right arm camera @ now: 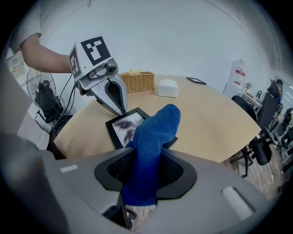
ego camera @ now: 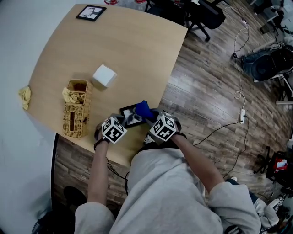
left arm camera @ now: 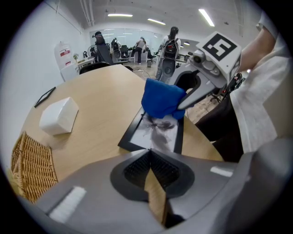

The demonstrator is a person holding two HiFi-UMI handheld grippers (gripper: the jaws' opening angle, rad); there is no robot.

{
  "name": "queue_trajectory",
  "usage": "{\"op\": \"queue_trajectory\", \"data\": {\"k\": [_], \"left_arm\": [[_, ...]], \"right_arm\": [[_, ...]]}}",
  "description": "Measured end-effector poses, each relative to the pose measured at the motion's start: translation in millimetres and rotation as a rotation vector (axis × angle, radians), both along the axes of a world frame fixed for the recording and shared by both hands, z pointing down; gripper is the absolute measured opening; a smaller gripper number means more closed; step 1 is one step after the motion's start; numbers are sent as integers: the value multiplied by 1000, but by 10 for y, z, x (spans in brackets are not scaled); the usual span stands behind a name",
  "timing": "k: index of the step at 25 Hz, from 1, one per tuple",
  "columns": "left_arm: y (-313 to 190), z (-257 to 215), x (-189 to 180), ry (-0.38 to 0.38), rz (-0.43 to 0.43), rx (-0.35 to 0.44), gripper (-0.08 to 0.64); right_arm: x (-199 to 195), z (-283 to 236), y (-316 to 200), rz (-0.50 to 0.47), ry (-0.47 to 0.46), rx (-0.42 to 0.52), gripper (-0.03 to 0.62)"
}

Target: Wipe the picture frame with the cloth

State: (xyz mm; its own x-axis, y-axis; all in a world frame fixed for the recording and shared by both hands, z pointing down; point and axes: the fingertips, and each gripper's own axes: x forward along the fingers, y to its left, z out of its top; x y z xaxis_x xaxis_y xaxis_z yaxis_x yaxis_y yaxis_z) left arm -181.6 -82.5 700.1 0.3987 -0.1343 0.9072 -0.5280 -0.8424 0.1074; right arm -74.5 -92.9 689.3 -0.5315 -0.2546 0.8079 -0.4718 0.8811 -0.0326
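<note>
By the tabletop's (ego camera: 128,50) near edge, the picture frame (ego camera: 130,114) is touched at its left end by the left gripper's (ego camera: 122,122) closed, empty jaws, while the cloth (ego camera: 143,109), clenched in the right gripper (ego camera: 148,119), is held over its right end.

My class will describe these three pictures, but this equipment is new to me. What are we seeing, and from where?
A person holds a hand-worked claw in each hand; the marker cubes are part of them. One picture looks down from a head camera; the other two cameras ride on the claws. On the light wooden table lie a black picture frame, a wicker tissue box, a white box and a second black frame far off. The right claw is shut on a blue cloth over the frame. The left claw is shut, tips at the frame's near edge.
</note>
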Motion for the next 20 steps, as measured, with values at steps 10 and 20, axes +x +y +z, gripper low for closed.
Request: {"op": "queue_trajectory", "data": {"k": [10,20], "left_arm": [[10,-5,13,6,2,-10,54],[-9,2,24,-19,15,-14,54]], "right_arm": [[16,1,88,-1,18,-2,127],[-5,-1,65,-2,44,34,127]]}}
